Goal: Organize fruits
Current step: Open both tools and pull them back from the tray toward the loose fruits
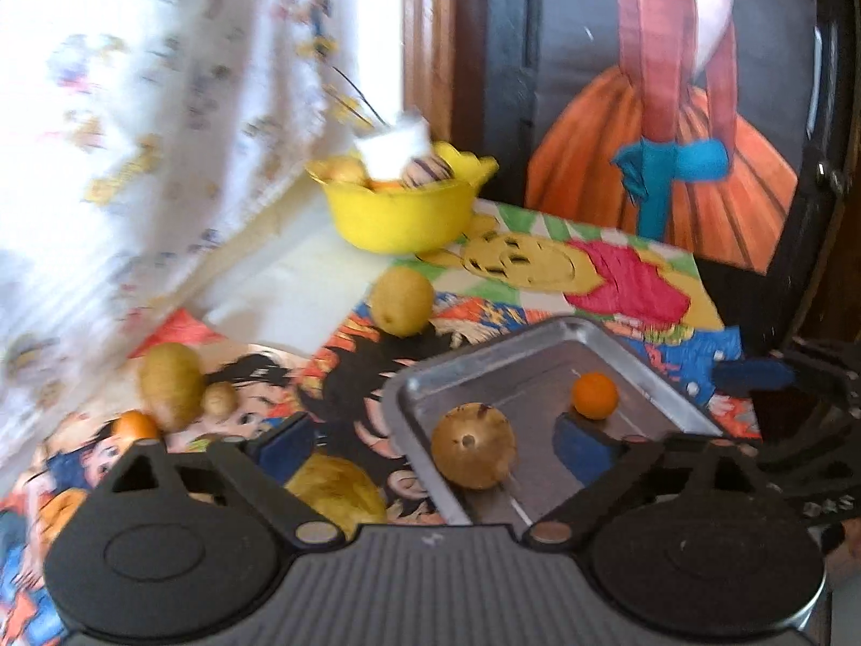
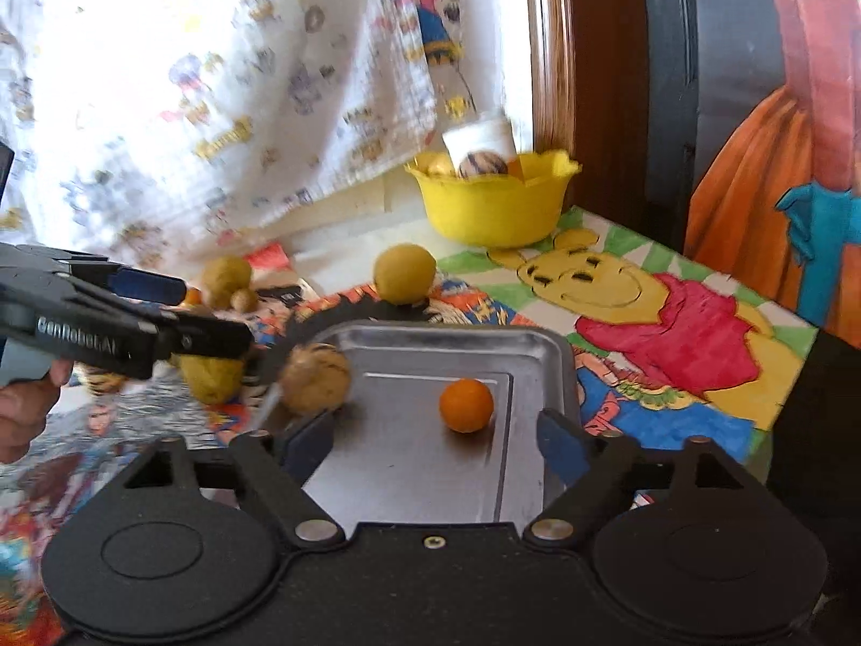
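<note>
**Two fruits in the tray, both grippers spread and empty**

Resting in the metal tray (image 2: 538, 347) are two fruits: a small orange fruit (image 2: 466, 405) towards the middle, and a round tan fruit with dark streaks (image 2: 316, 378) at the tray's left edge. The two lie apart. The right gripper (image 2: 436, 439) stands just before the tray with its jaws spread wide, nothing between them, the orange fruit lying just beyond the gap. The left gripper (image 1: 436, 444) is likewise spread and empty; in its own view the streaked fruit sits between and a little ahead of its blue-padded fingers (image 1: 584, 447), untouched.

Outside the tray, more yellow-brown fruits lie loose on the surface: one round one (image 2: 404, 273) just behind the tray's far edge, a larger and a tiny one (image 1: 218, 397) together at the left, another yellowish fruit (image 1: 336, 490) just left of the tray. Farther back stands a yellow bowl (image 2: 492, 212) holding several fruits and something white.

Everything rests on a table covered with bright cartoon drawings (image 2: 672, 317), a yellow bear in a red shirt among them. Behind hangs a white printed curtain (image 2: 215, 107), with a wooden frame beside it and a painting of an orange skirt at the right. A person's hand (image 2: 24, 404) grips the left gripper's handle at the left of the right wrist view.
</note>
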